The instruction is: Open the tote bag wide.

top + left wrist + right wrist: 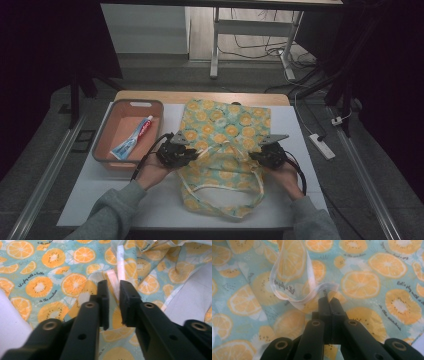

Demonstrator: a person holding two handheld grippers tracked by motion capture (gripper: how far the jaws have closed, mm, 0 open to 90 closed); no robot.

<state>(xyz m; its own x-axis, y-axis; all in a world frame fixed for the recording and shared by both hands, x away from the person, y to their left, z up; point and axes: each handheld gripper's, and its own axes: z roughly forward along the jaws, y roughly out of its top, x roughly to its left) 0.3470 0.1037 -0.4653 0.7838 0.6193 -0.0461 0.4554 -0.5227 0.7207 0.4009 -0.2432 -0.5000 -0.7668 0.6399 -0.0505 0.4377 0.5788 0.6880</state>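
**Both grippers on the fruit-print bag**

Here we are at the worktop (pixel 85 200), white-topped, and right in the middle of the frame lies the tote bag (pixel 225 127), pale blue with orange slices all over it, its opening and handles turned toward the bottom of the frame. The left gripper (pixel 192 154) sits at the bag's left edge, the right gripper (pixel 257 156) at its right edge, both about halfway down the picture.

In the left gripper view the fingers (pixel 103 302) stand a little apart, a narrow gap between them, and a pale translucent handle strap (pixel 113 280) runs into that gap; the pads do not press on it.

In the right gripper view the fingers (pixel 335 307) are tight together, clamped on the bag's thin translucent edging (pixel 312 296), which loops up and away to the upper left.

Off to the left of the frame sits a shallow tray (pixel 102 135) with a toothpaste tube (pixel 132 138) lying slantwise inside.
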